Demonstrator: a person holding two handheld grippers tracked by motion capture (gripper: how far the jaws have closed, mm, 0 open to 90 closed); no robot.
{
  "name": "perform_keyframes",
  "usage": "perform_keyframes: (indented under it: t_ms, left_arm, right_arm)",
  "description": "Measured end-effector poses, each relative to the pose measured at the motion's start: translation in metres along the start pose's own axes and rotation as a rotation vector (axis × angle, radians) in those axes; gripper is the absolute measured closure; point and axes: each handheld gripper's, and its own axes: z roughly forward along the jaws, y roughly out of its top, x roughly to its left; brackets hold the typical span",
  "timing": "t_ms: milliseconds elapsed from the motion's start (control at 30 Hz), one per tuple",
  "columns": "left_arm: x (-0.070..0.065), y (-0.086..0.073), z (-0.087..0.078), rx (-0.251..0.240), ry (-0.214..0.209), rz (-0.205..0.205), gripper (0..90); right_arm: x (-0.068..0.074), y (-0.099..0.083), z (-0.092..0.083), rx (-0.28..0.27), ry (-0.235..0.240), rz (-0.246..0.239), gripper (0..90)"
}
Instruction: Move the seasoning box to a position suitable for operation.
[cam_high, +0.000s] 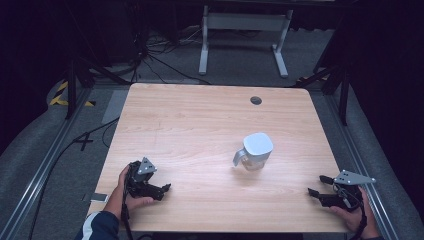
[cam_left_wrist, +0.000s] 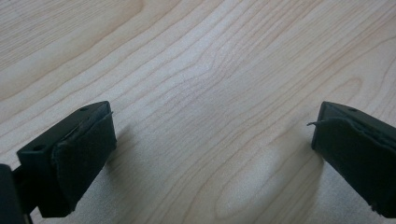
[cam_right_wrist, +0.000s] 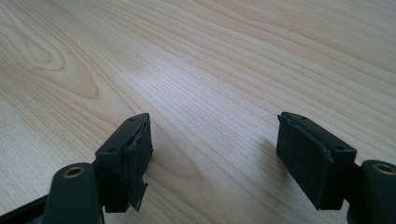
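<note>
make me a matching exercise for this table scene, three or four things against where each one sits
Things:
1. jug with white lid
2. left gripper
3. right gripper
4. round cable hole

Places:
A. near right corner of the table
B. far edge, right of middle
C. near left corner
D. right of the table's middle

Pairs: 1-D, 2-C, 3-A, 4-B
</note>
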Motion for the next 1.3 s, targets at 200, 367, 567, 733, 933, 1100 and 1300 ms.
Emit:
perform_keyframes:
  t_ms: [200, 367, 567, 733, 933, 1100, 1300]
  left_arm:
    - [0.0, 0.004, 0.003, 0.002, -0.028, 0.023, 0.2]
    - [-0.001, 0.011, 0.009, 0.005, -0.042, 0.042, 0.2]
    - [-0.002, 0.017, 0.015, 0.005, -0.056, 0.051, 0.3]
    - [-0.003, 0.019, 0.016, 0.008, -0.062, 0.062, 1.1]
    - [-0.002, 0.019, 0.016, 0.002, -0.066, 0.066, 1.8]
    - [-0.002, 0.019, 0.016, 0.002, -0.065, 0.065, 1.9]
    - [-0.004, 0.02, 0.015, -0.027, -0.075, 0.077, 11.5]
  right_arm:
    - [0.0, 0.002, 0.002, 0.0, -0.007, 0.01, 26.4]
    - [0.0, 0.005, 0.004, 0.009, -0.025, 0.023, 27.7]
    - [-0.001, 0.017, 0.007, 0.082, -0.027, 0.022, 27.7]
    - [-0.002, 0.029, 0.008, 0.122, -0.011, 0.017, 35.7]
    - [0.006, 0.061, 0.004, 0.057, 0.017, -0.045, 36.3]
    - [0.007, 0.083, 0.007, 0.009, 0.051, -0.065, 37.6]
    - [0.012, 0.109, 0.017, -0.009, 0.119, -0.155, 47.5]
